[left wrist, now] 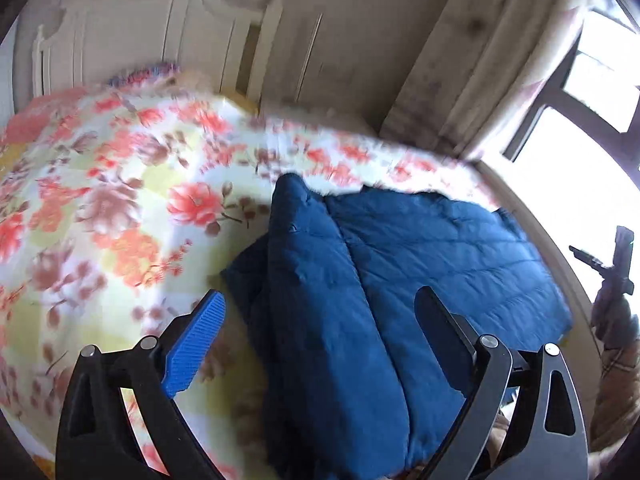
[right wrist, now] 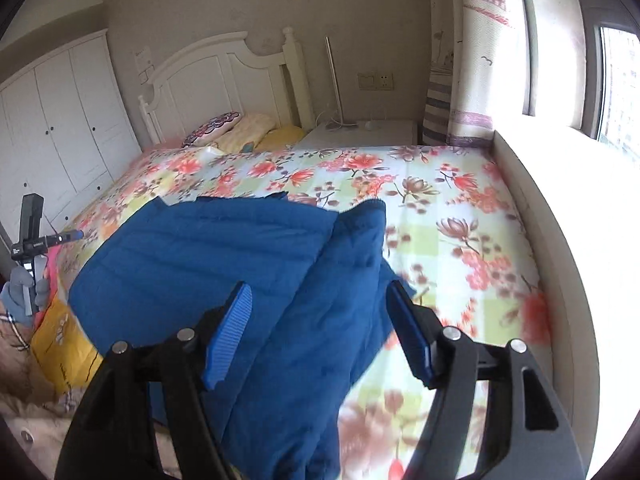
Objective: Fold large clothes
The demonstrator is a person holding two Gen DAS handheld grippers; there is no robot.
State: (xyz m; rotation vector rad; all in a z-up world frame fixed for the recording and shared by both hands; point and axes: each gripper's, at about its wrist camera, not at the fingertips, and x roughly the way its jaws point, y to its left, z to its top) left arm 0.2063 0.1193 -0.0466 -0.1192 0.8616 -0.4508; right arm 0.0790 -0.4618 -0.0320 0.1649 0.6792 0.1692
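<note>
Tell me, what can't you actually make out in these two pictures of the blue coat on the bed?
- Blue coat: its near end runs off the bottom edge in both views, behind the black gripper frames.
- Floral bedspread: flowers smeared by motion blur in the left view.
- Window: washed out by glare; nothing outside shows.
- Person: only a gloved hand at the right view's left edge; the rest is cut off.
- Wall socket: too small to read.

Home bedroom: bed point(right wrist: 460, 216) with floral cover, white headboard point(right wrist: 224, 76) at its head, white wardrobe point(right wrist: 60, 120) beside the headboard.
</note>
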